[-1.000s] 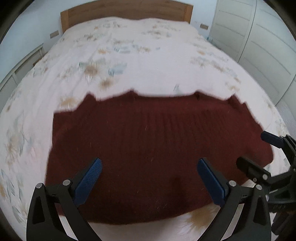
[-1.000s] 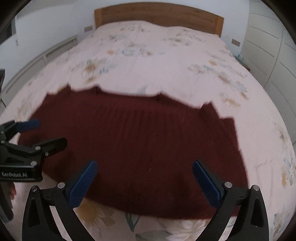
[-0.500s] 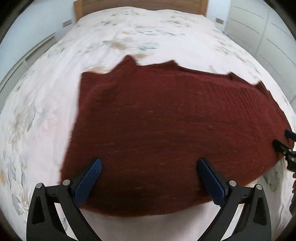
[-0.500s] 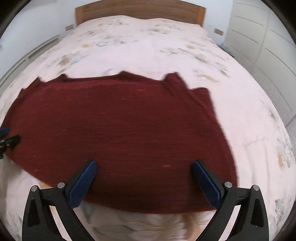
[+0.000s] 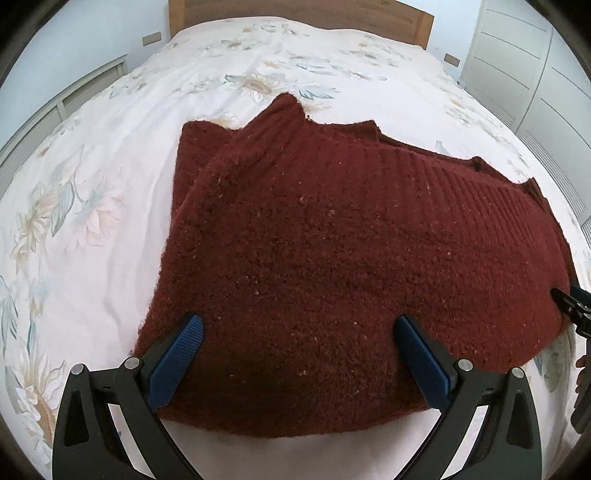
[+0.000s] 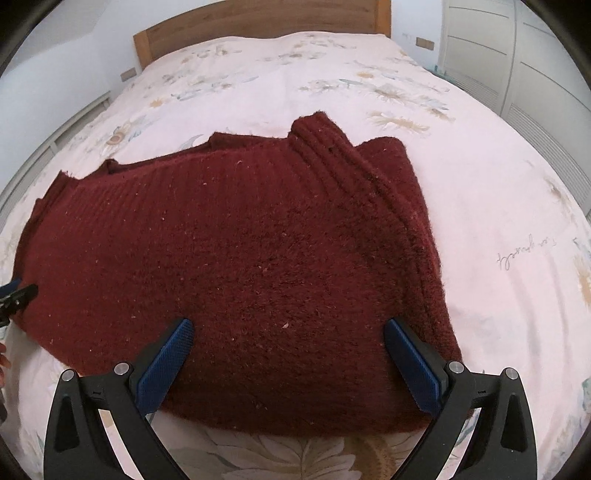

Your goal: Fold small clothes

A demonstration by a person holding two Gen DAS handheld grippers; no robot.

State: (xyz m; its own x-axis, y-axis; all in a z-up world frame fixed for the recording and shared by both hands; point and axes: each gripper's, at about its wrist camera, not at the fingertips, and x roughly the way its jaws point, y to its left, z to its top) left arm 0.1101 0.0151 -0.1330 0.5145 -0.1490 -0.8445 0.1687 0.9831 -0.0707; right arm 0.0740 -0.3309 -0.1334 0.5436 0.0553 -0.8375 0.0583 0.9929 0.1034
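Since both the left gripper (image 5: pixel 299 354) and right gripper (image 6: pixel 288 354) gape wide above the thick maroon sweater (image 5: pixel 351 258), apparently untouching, a shallow pinch might lift only its top layer.

I'm looking down my right gripper (image 6: pixel 288 341): jaws spread wide, blue pads (image 6: pixel 168 363) hanging over the near edge of the dark red knit sweater (image 6: pixel 236 258), gripping nothing. Sweater is lying folded on the floral bedspread (image 6: pixel 480 177), layered edges stacking up on its right side. Left gripper (image 6: pixel 16 295) is poking in at the far left edge, beside the sweater. Wooden headboard (image 6: pixel 258 22) is sitting at the top.
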